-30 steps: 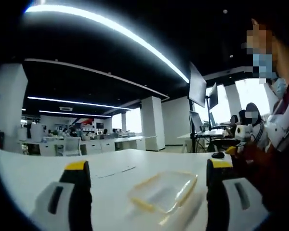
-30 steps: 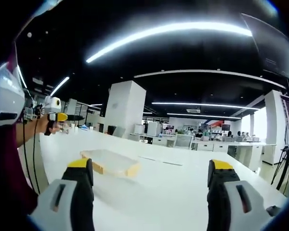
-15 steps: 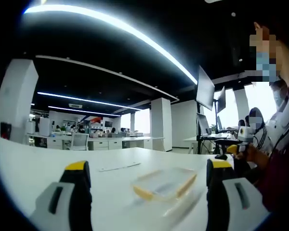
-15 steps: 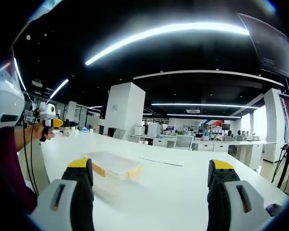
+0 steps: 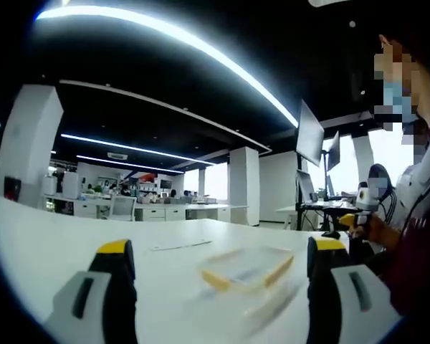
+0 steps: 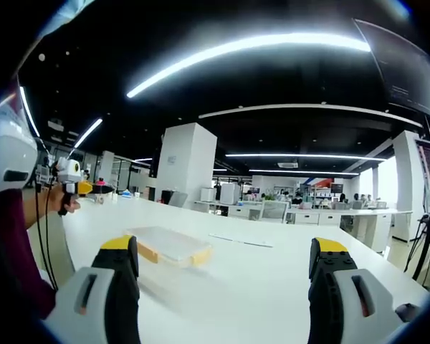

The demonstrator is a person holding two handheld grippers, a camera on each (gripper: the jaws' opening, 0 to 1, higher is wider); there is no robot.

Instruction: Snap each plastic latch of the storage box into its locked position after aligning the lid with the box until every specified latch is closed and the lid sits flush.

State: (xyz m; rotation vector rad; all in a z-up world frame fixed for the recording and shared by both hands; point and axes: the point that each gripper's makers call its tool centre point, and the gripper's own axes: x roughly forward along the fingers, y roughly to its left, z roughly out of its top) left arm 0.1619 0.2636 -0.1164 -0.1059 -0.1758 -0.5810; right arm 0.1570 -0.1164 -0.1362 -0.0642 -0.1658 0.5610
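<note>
In the left gripper view the left tongs point(image 5: 218, 266) are held low over the white table point(image 5: 50, 244), their two yellow-tipped jaws spread wide and pinching nothing. Just beyond and between the jaws, nearer the right one, lies the storage box point(image 5: 247, 266), flat on the table, with a clear lid on top and yellow edges at its sides. Whether its latches are snapped down is too small and blurred to tell. A thin pale strip point(image 5: 180, 246) lies on the table past the left jaw. Farther off on the right side, the person's hand point(image 5: 373, 231) grips the right tongs point(image 5: 346, 221), raised above the table edge; whether those jaws are open cannot be told from here.

In the right gripper view the right tongs point(image 6: 223, 266) are likewise spread wide and hold nothing, levelled just above the table point(image 6: 272, 287). The storage box point(image 6: 170, 246) sits ahead of the left jaw, apart from it. Far to the left, a hand point(image 6: 63, 201) at the end of an outstretched arm holds the left tongs point(image 6: 93, 188) up above the table, a cable point(image 6: 43, 236) hanging below it. Beyond are white pillars point(image 6: 188, 166), ceiling light strips point(image 6: 272, 46) and distant desks point(image 6: 272, 209), too small to make out.
</note>
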